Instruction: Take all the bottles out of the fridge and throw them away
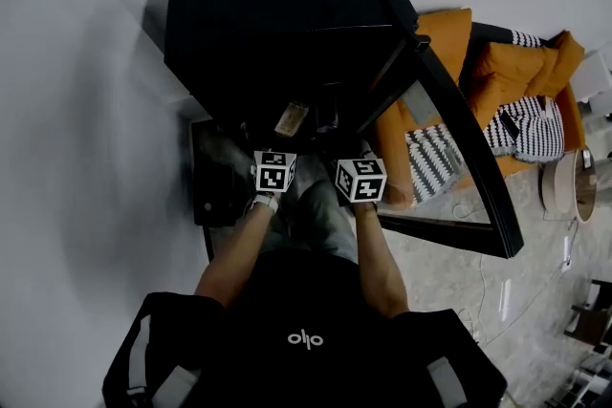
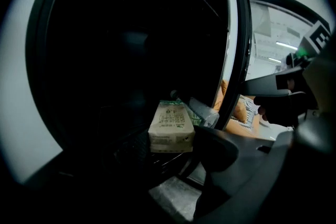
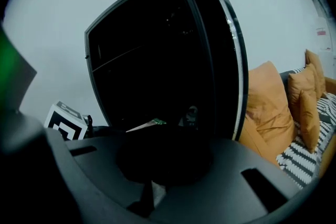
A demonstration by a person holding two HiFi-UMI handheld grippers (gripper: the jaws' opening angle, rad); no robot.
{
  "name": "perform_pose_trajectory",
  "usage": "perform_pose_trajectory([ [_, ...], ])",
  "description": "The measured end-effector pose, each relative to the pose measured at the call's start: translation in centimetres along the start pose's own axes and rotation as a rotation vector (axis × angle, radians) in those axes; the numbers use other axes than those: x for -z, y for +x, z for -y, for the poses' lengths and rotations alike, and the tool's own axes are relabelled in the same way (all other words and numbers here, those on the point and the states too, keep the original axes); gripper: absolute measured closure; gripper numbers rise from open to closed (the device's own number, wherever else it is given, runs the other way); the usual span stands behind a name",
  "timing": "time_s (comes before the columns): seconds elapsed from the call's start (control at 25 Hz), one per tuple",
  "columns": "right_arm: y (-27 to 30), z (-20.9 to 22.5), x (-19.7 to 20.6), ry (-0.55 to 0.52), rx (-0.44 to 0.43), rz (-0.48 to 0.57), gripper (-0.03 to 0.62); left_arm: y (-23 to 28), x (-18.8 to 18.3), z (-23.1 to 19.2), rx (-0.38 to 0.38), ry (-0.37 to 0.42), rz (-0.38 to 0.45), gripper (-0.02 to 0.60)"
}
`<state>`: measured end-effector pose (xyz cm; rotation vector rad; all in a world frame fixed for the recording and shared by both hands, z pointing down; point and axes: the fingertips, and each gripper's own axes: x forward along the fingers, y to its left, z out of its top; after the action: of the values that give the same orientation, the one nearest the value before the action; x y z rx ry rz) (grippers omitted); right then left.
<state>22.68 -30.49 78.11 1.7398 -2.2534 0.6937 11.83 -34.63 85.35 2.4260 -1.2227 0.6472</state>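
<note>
A black fridge (image 1: 268,14) stands with its door (image 1: 459,139) swung open to the right. On its dark lower shelf a beige carton (image 2: 170,127) lies in front, and a clear bottle (image 2: 202,112) lies on its side just behind it. My left gripper (image 2: 155,165) is open wide just short of the carton, with nothing between its pads; its left jaw is lost in the dark. My right gripper (image 3: 152,191) is shut and empty, held level with the left one in front of the fridge. In the head view, both grippers (image 1: 277,153) (image 1: 359,158) hover at the fridge opening.
An orange sofa (image 1: 516,72) with orange cushions and a striped black-and-white throw (image 1: 531,129) sits behind the open door. A round side table (image 1: 569,186) stands at the far right. The fridge interior is very dark. White wall lies to the left.
</note>
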Motion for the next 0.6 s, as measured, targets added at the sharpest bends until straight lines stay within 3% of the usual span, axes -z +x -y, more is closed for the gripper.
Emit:
perform_pose_trajectory([
  [0.16,-4.4,-2.5,-2.8,0.014,-0.001,-0.041,0.586,-5.8,-2.3,1.4,0.004,-0.014,-0.037,0.31],
  [0.44,-13.7,-7.5,-11.5,0.039,-0.006,-0.104,0.586,-18.1,-9.4,5.1,0.02,-0.026,-0.096,0.31],
  [0.6,-17.1,-9.0,-14.5,0.049,-0.008,-0.115,0.586,-22.2,-12.1,6.8,0.023,-0.027,-0.099,0.31],
])
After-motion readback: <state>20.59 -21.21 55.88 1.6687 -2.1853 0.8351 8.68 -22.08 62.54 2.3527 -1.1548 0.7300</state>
